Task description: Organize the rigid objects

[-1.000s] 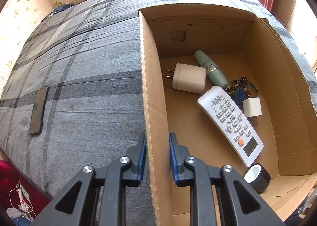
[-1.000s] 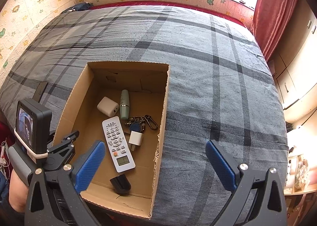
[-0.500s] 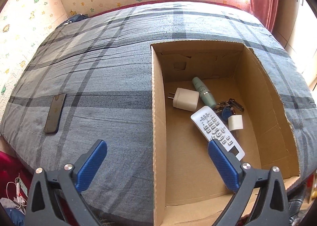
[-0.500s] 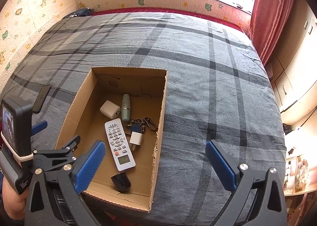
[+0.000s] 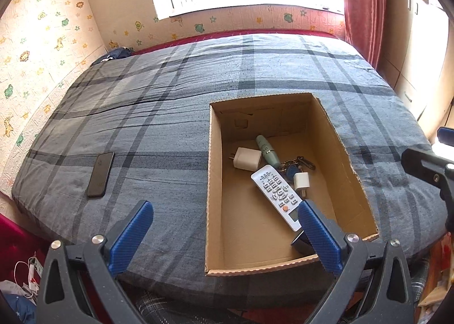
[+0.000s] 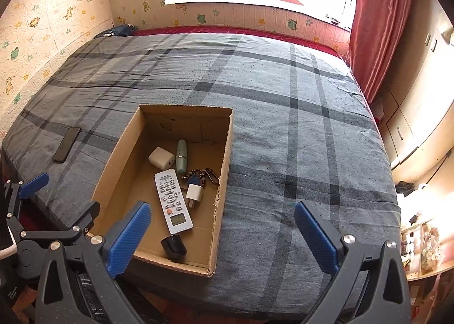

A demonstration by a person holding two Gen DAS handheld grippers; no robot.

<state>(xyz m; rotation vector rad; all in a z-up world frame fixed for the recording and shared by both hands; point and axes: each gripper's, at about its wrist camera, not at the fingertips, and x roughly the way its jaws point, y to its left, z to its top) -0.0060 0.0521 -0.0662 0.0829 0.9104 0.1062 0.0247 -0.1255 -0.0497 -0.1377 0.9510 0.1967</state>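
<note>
While the open brown cardboard box (image 5: 215,182) already holds 6 small items, 1 flat black rectangular phone (image 5: 100,174) lies outside on the grey plaid bedspread (image 5: 170,96), long axis pointing away. It sits ahead-left of the left gripper (image 5: 224,227), the nearer one; the right gripper (image 6: 221,230) hangs beyond the box. Both stand wide open, empty.

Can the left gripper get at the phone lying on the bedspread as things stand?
Probably yes. The phone lies flat on the bedspread with nothing around it, outside the cardboard box. The left gripper is wide open and empty, with clear space between it and the phone.
</note>
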